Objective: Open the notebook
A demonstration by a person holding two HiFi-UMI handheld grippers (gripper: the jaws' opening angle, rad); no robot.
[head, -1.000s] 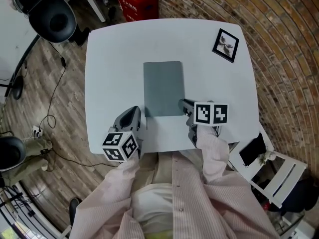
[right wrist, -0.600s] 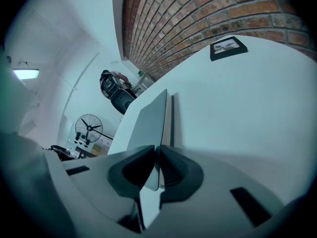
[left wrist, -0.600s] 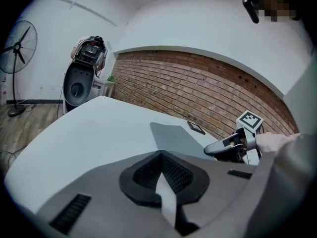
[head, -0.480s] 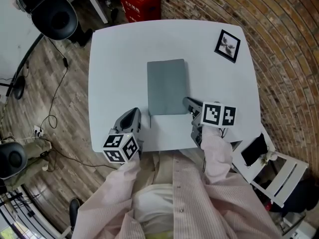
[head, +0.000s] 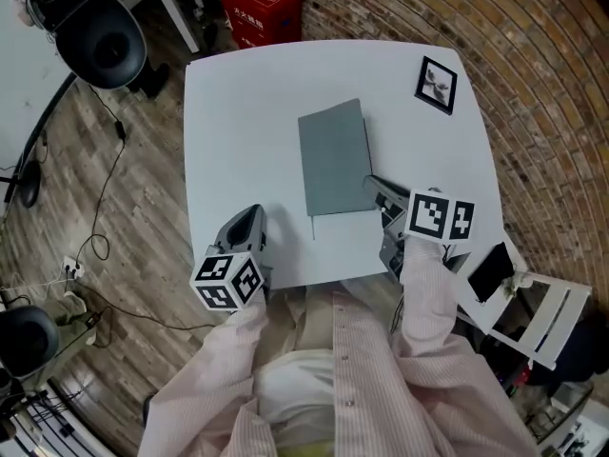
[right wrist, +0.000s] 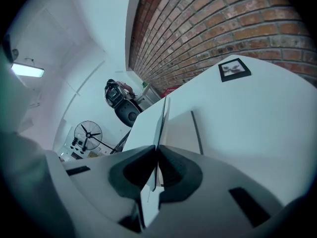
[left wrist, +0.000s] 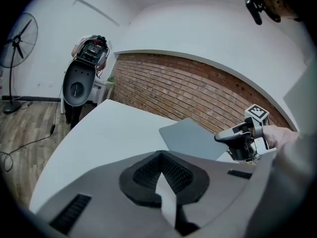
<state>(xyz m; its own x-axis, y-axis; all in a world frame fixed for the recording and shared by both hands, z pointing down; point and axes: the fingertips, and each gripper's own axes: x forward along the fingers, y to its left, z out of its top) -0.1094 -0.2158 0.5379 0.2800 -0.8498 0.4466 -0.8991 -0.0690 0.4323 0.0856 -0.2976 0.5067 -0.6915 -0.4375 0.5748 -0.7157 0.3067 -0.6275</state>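
At the middle of the white surface (head: 238, 112) lies the grey notebook (head: 335, 158). Its cover (right wrist: 147, 120) is pinched at the near corner by the closing right hand-held gripper (head: 373, 184). The left hand-held gripper (head: 255, 215) is pressed together, empty. Lifting is judged under way; next, the cover must be swung over.

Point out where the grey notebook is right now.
In the head view the notebook lies mid-table, nearer the right gripper, whose fingers are closing on its lifted cover's right edge; the framed card sits beyond it at the far right corner.

A white table (head: 238, 112) bears a notebook (head: 335, 157) and a marker card (head: 437, 85).
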